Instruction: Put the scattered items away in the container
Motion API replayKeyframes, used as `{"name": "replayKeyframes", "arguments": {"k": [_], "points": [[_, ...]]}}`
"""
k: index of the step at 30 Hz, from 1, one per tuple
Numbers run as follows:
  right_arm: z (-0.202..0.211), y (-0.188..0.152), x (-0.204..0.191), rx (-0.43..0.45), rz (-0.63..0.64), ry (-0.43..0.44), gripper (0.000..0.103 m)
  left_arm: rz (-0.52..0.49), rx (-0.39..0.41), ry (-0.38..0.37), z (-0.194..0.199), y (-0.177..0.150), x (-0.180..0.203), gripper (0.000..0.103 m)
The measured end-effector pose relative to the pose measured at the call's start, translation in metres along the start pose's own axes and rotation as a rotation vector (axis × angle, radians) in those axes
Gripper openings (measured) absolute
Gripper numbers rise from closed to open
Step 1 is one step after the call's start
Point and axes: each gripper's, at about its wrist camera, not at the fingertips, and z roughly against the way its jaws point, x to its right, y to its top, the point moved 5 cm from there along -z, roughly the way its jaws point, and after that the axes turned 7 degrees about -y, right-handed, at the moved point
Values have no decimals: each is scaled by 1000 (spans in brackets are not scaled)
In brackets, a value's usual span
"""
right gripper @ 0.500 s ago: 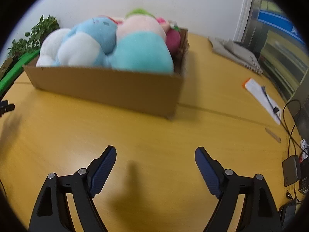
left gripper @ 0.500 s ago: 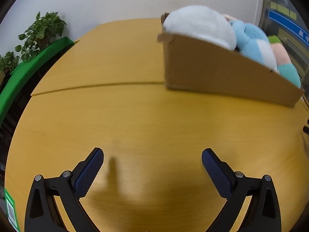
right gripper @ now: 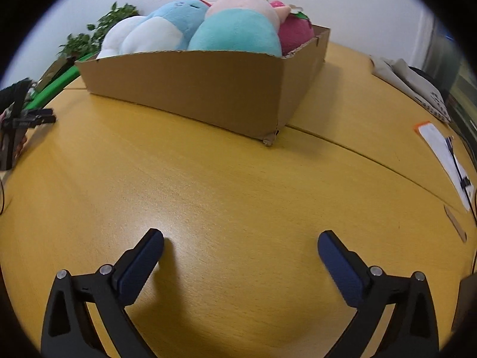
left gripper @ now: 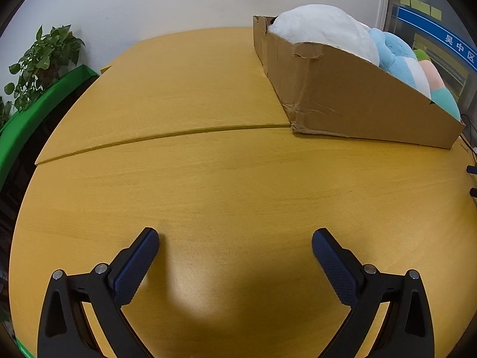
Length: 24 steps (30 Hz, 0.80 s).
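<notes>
A brown cardboard box (left gripper: 351,98) stands on the wooden table at the upper right of the left wrist view, and at the upper middle of the right wrist view (right gripper: 193,86). It is piled with plush toys: a white one (left gripper: 325,29), a light blue one (right gripper: 176,12), a teal and pink one (right gripper: 235,32) and a red one (right gripper: 295,31). My left gripper (left gripper: 235,240) is open and empty, low over bare table in front of the box. My right gripper (right gripper: 240,243) is open and empty, low over bare table in front of the box.
A potted plant (left gripper: 44,59) and a green ledge (left gripper: 32,110) are at the table's left. Paper with a pen (right gripper: 447,155), a grey cloth (right gripper: 414,80) and cables lie at the right in the right wrist view. The left gripper's tips (right gripper: 32,117) show at that view's left edge.
Both grippers have dropped lower toward the table and turned, so the box sits further right in the left view and further left in the right view. Both stay open.
</notes>
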Motion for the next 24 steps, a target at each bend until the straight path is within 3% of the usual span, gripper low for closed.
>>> {"name": "replayKeyframes", "arguments": {"k": [9, 14, 24], "points": [[-1, -5, 35, 13, 84, 73, 103, -51, -8, -37, -3, 9, -7, 103], [-4, -1, 45, 12, 89, 70, 103, -157, -24, -113, -5, 13, 4, 103], [-13, 13, 53, 13, 113, 82, 103, -163, -24, -120, -12, 22, 4, 103]]}}
